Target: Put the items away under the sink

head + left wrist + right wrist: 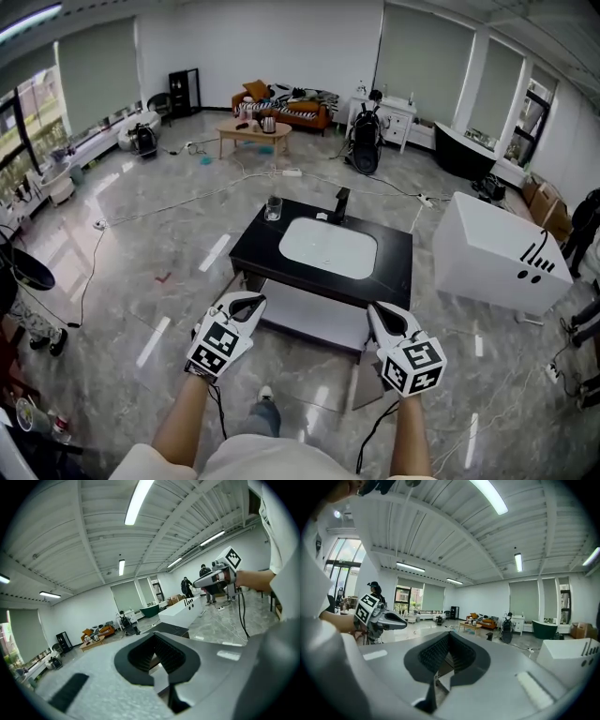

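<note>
Both claws are closed and empty. The left claw [247,301] and right claw [379,313] hang near the front of the counter [398,258], by what looks like a pulled-out drawer [309,317]. The glass [273,208] stands at the counter's far left corner, beside the sink [328,248] and well apart from either claw.

We judge these the risks:
- Reaching with shut claws could knock the glass over.
- A hard pinch could crack it, and a loose one could let it slip.
- The faucet [341,203] could get bumped.

We count two claws, one glass, one sink, one faucet and one drawer.
</note>
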